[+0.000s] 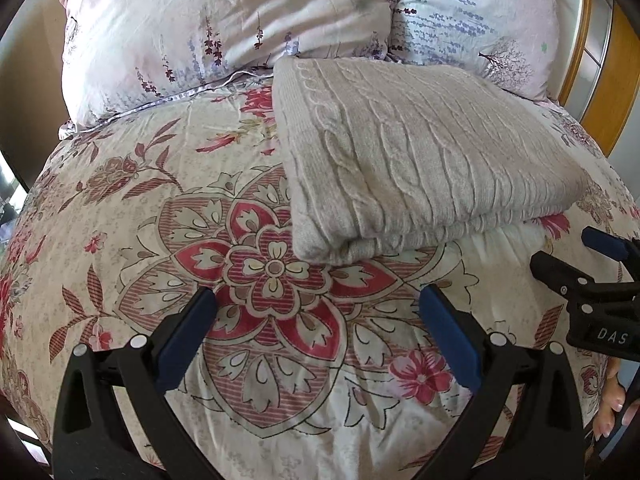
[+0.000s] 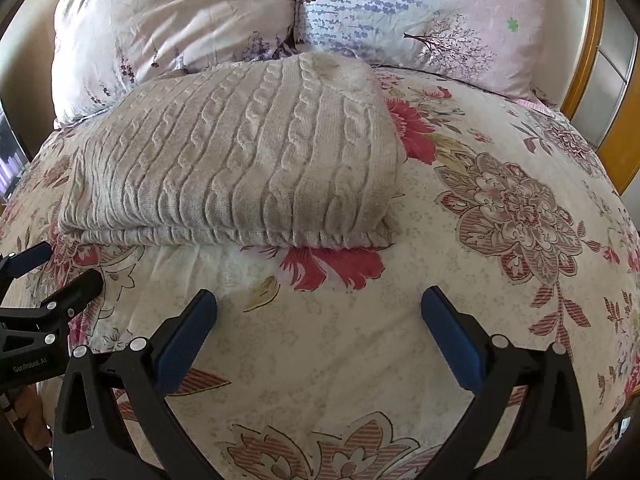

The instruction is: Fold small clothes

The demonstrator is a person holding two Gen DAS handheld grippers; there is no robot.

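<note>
A cream cable-knit sweater lies folded into a thick rectangle on the flowered bedspread, just in front of the pillows. The right wrist view shows the same sweater left of centre, its folded edge facing me. My left gripper hovers open over the bedspread, short of the sweater's near left corner, nothing between its blue pads. My right gripper is open too, below the sweater's right end and apart from it. Each gripper also shows in the other view: the right gripper and the left gripper.
Two flower-print pillows lean at the head of the bed. A wooden headboard rises at the right. A hand holds the right gripper's handle. Open bedspread lies right of the sweater.
</note>
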